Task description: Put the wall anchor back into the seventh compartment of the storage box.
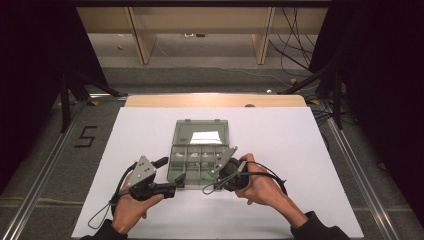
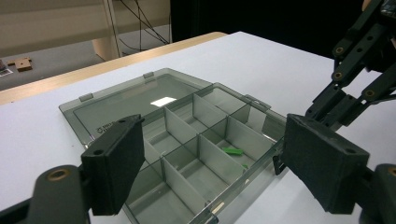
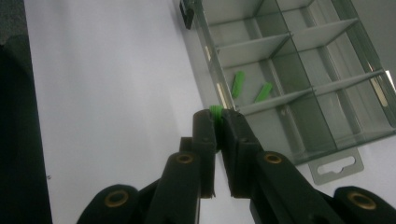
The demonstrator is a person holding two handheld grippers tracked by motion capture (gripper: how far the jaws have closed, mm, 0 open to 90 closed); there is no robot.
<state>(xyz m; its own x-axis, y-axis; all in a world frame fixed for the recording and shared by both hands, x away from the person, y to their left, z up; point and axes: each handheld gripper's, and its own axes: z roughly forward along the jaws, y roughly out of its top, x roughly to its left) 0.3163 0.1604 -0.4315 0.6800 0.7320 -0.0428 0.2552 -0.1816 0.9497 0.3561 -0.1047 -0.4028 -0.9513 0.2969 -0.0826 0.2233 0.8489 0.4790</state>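
A clear grey compartment box (image 1: 171, 165) lies open mid-table, its lid (image 1: 186, 131) flat behind it. My left gripper (image 1: 170, 171) is at the box's near left corner, jaws wide open around that corner (image 2: 217, 163), touching nothing that I can see. My right gripper (image 1: 212, 175) hovers over the near right part of the box. It is shut on a small green piece (image 3: 215, 111), which pokes out between its tips (image 3: 217, 122). Two more green pieces (image 3: 238, 84) (image 3: 263, 92) lie in one compartment, also seen from the left gripper view (image 2: 232, 150).
The box sits on a white sheet (image 1: 300, 150) covering the table, with bare white surface on both sides. A white label (image 1: 206, 136) lies on the lid. A hang tab (image 3: 338, 165) juts from the box's edge. Cables trail from both grippers.
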